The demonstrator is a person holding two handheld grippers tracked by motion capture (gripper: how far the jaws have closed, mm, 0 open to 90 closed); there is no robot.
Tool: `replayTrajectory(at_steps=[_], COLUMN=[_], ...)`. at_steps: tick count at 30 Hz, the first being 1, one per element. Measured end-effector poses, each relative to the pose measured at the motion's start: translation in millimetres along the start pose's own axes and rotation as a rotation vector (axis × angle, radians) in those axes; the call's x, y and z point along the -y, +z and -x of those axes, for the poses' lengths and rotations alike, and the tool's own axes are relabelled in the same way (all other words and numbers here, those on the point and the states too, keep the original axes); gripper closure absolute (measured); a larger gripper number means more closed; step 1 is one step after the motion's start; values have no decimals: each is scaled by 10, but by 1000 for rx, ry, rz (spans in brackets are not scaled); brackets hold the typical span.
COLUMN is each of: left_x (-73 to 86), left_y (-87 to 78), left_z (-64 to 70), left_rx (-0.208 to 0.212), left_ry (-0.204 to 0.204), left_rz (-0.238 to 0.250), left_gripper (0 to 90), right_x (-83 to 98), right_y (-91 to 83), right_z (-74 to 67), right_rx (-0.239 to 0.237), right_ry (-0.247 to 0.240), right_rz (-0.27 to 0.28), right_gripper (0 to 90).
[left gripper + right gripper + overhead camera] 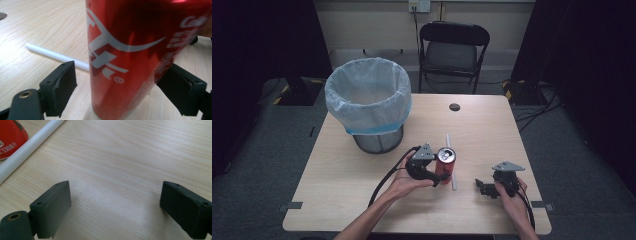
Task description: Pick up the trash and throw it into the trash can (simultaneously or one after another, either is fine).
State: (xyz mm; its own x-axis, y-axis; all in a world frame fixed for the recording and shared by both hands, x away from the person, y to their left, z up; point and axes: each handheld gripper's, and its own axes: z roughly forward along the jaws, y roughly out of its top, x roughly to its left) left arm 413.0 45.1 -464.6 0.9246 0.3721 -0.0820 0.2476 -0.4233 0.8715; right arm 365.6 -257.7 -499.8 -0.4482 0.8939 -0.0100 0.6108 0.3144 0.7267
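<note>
The red can point(445, 164) stands upright on the table point(362, 175), directly between the jaws of the left gripper point(438, 176). In the left gripper view the can point(130, 57) sits ahead of the jaws with its long axis vertical. A clear gap remains at the one jaw seen fully; the other jaw lies close to the can wall, and contact there cannot be confirmed. The left gripper is therefore spread around the can and not clamped on it. Judgement: the coming move turns on this bracketing, since closing the jaws would take the can across its width.

The right gripper point(486, 188) lies well apart from the can, on its far side from the left gripper, with its jaws wide and nothing between them. In the right gripper view bare table point(120, 165) lies between the jaws. The left hand is plainly the nearer to the can.

A white straw point(451, 160) lies flat just beyond the can from the left gripper, its long axis running away from the person. It appears to touch or nearly touch the can base.

A lined waste bin point(369, 102) stands beyond the left gripper, farther from the person.

Markings: the can carries a white ribbon-style logo with a registered mark. The right gripper view shows "330" followed by a Chinese character. No brand name is legible in full.
</note>
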Motion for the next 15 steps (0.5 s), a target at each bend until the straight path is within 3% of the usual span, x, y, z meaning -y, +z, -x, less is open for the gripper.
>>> replayTrajectory(at_steps=[5, 7, 9, 15], left_x=[3, 1, 3, 15], left_y=[42, 60, 83, 122], left_z=[2, 8, 7, 16], left_rx=[4, -15, 0, -17], left_ry=[-5, 2, -6, 9], left_rz=[11, 18, 25, -10], left_gripper=[162, 165, 166, 181], right_x=[0, 0, 0, 0], right_y=[0, 0, 0, 1], right_z=[0, 0, 0, 1], right_rx=[0, 0, 0, 0], right_ry=[0, 0, 0, -2], right_rz=[0, 0, 0, 1], right_gripper=[92, 92, 92, 92])
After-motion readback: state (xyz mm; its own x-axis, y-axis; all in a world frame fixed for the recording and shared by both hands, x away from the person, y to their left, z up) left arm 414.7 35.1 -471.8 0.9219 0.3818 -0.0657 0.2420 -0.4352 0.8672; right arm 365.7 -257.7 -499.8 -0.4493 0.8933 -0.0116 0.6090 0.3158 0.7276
